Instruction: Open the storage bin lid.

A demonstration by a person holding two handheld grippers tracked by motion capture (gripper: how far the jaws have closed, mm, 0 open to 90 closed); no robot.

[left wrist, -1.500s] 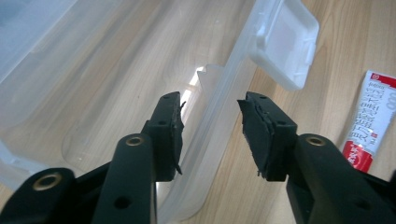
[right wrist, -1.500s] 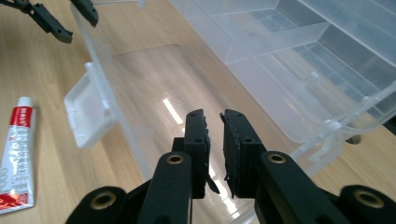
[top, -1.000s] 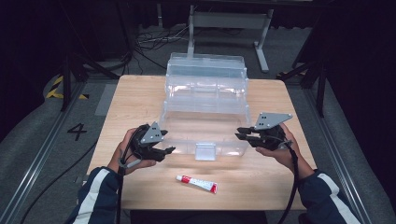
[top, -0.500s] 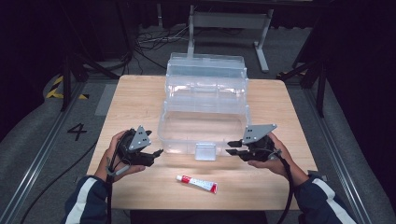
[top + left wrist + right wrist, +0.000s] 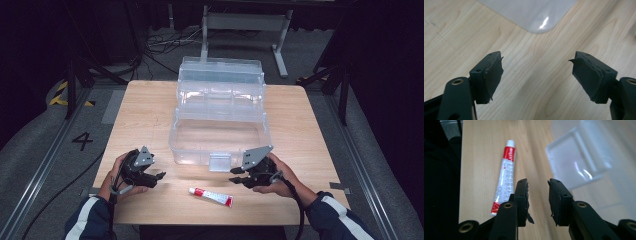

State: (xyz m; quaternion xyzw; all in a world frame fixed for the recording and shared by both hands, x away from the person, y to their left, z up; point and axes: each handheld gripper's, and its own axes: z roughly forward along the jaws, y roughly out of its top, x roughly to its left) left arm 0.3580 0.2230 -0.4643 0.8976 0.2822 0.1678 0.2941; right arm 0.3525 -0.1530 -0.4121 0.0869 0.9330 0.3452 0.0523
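Note:
A clear plastic box (image 5: 220, 131) stands open in the middle of the wooden table (image 5: 145, 115), its latch (image 5: 219, 162) facing me. A red and white tube (image 5: 210, 197) lies flat in front of it. My left gripper (image 5: 159, 176) hovers low at the front left, apart from the box. Its jaws have just been opening and stand wide over bare wood (image 5: 536, 58), with the box corner (image 5: 531, 15) beyond. My right gripper (image 5: 235, 178) is at the front right, beside the tube (image 5: 505, 177). Its jaws (image 5: 538, 182) have just been opening a little, with nothing between them.
The box's tiered trays (image 5: 221, 80) rise toward the table's far edge. The latch flap (image 5: 576, 167) sticks out just ahead of the right gripper. Cables (image 5: 160, 47) and a metal stand (image 5: 245, 22) are on the floor behind the table.
Both hands have come down and back from the box's front corners toward the near edge of the table. Both pairs of jaws stand wider than before.

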